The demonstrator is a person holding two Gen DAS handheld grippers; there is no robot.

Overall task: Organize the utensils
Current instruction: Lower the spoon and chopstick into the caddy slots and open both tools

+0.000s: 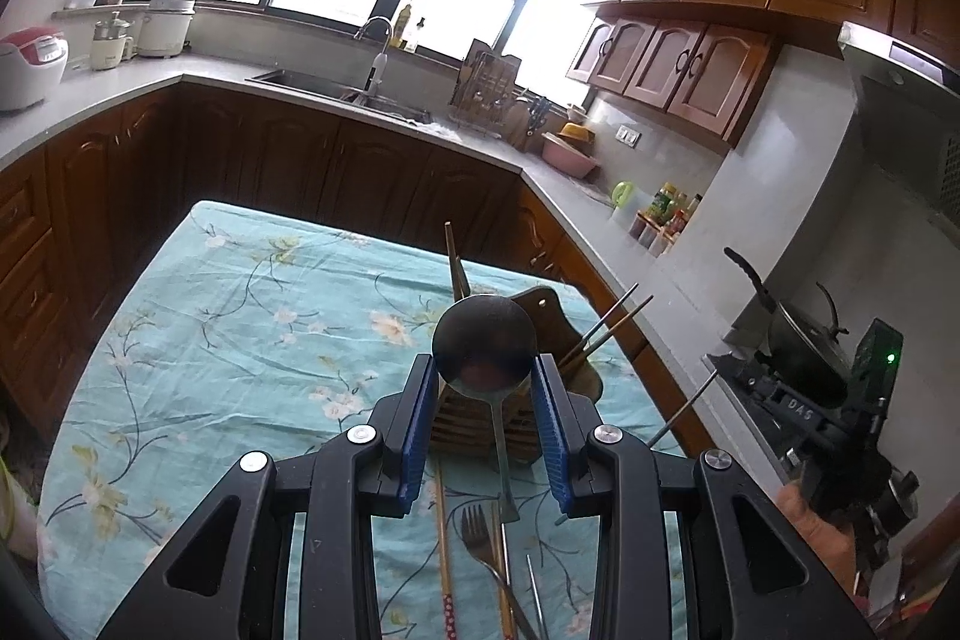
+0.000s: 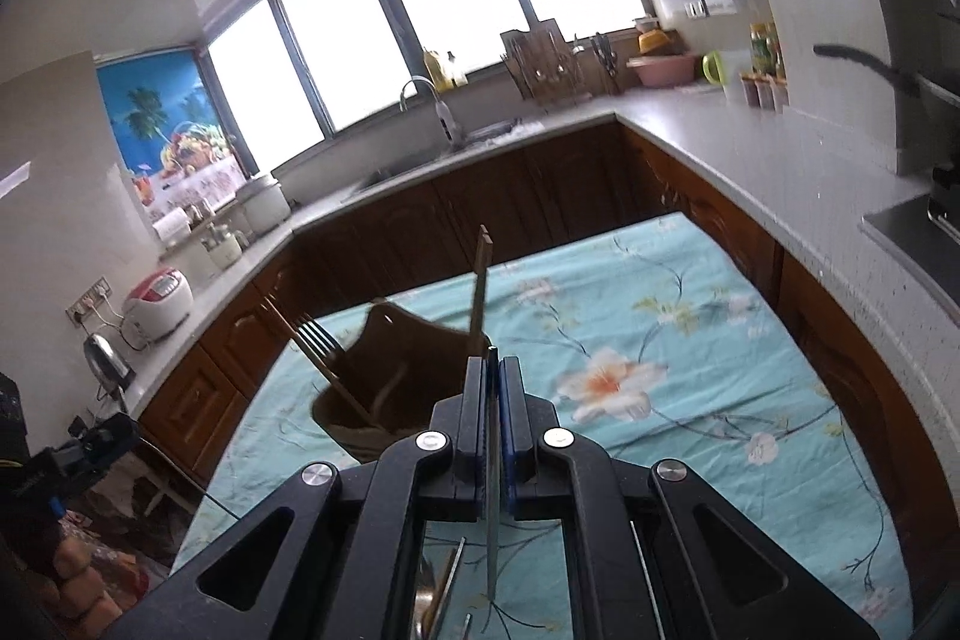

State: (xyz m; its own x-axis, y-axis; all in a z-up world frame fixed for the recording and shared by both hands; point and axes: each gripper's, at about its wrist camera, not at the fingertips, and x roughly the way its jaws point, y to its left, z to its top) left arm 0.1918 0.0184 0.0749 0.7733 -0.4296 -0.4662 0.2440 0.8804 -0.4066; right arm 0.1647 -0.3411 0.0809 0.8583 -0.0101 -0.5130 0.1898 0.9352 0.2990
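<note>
Left wrist view: left gripper (image 1: 487,388) fingers apart, ladle (image 1: 483,349) seen between them at frame centre. Right gripper (image 2: 492,370) clamped on thin metal utensil (image 2: 492,496); wooden holder (image 2: 396,382) left of centre.

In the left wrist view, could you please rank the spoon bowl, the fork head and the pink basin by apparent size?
1. Spoon bowl, largest, though nearest the camera.
2. Pink basin.
3. Fork head, similar to the basin, so unsure.

One ladle (image 1: 483,349), one fork (image 1: 480,526), one wooden utensil holder (image 1: 543,316), two chopsticks (image 1: 606,328) inside it; lower centre of frame, one patterned chopstick (image 1: 443,532).
</note>
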